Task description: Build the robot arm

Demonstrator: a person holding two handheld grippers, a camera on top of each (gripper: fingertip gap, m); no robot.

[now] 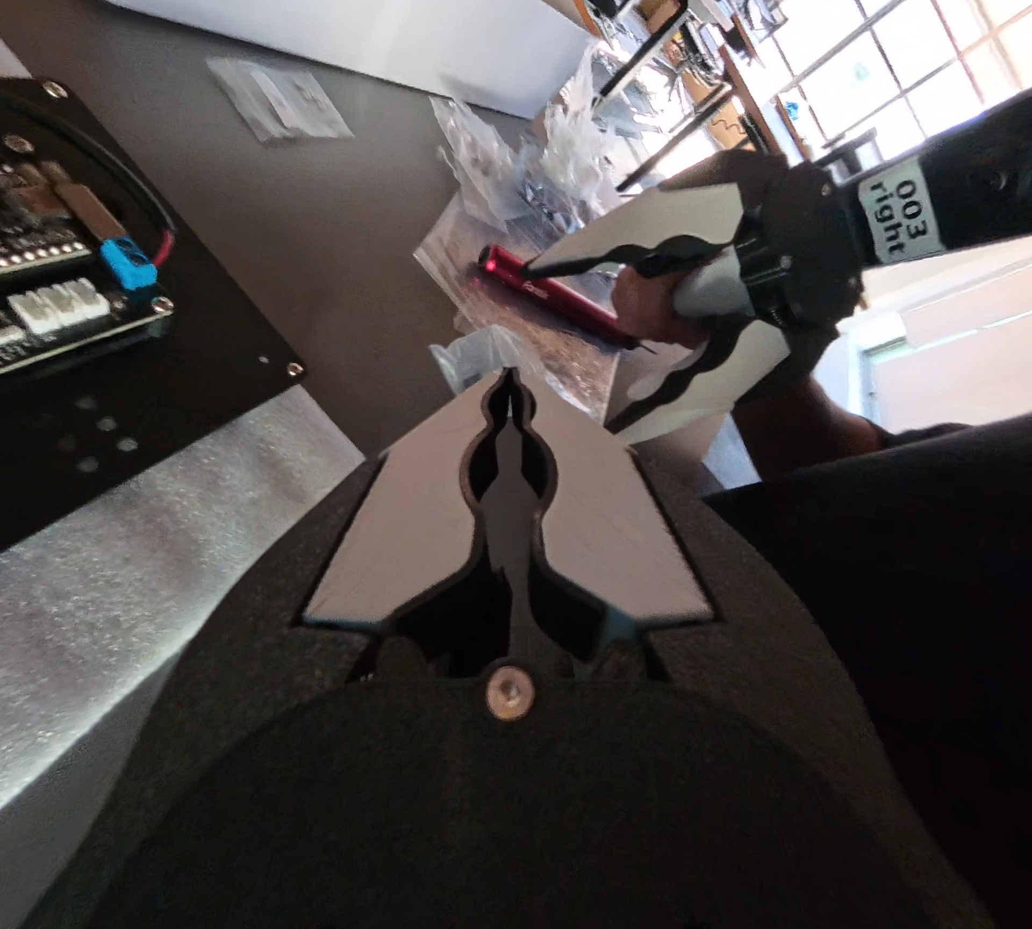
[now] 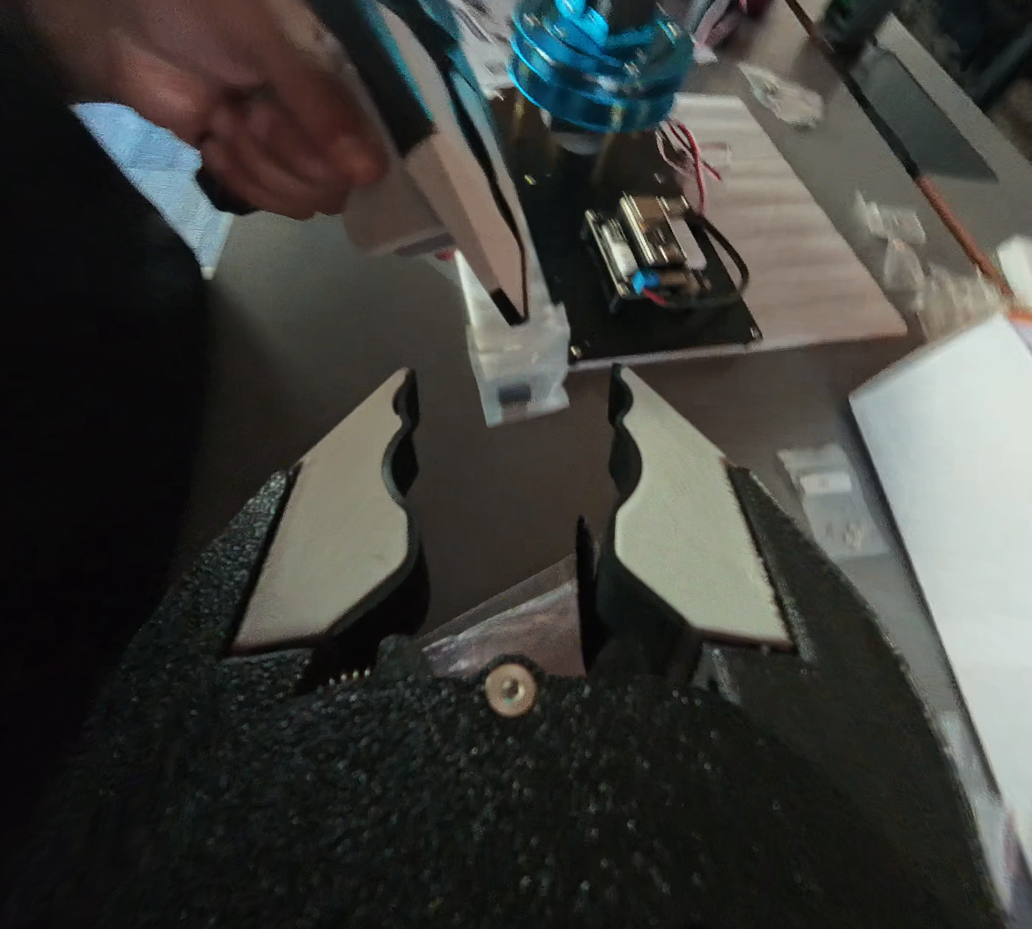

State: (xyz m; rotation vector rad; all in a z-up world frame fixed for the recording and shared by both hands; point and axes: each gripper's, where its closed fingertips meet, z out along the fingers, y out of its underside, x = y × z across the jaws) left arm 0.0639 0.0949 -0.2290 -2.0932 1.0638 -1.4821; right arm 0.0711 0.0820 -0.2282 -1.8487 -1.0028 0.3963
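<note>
My left gripper (image 1: pixel 509 378) is shut on the top edge of a small clear plastic bag (image 1: pixel 474 350). In the right wrist view the left gripper (image 2: pixel 511 313) holds the bag (image 2: pixel 522 377) just above the dark table, with a small dark part inside it. My right gripper (image 2: pixel 514 374) is open and empty, its jaws spread on either side of the hanging bag, a little short of it. From the left wrist view the right gripper (image 1: pixel 569 347) hovers open over a red pen-shaped tool (image 1: pixel 553 291) lying on clear plastic.
A black plate with a circuit board (image 2: pixel 659 254) and a blue round metal base (image 2: pixel 600 59) rests on white foam sheet (image 1: pixel 139 539). A white box (image 2: pixel 960 483), a flat parts bag (image 1: pixel 279 104) and a pile of clear bags (image 1: pixel 558 148) lie around. A person's hand (image 2: pixel 251 93) holds the left gripper. The grippers are tip to tip, or close to it.
</note>
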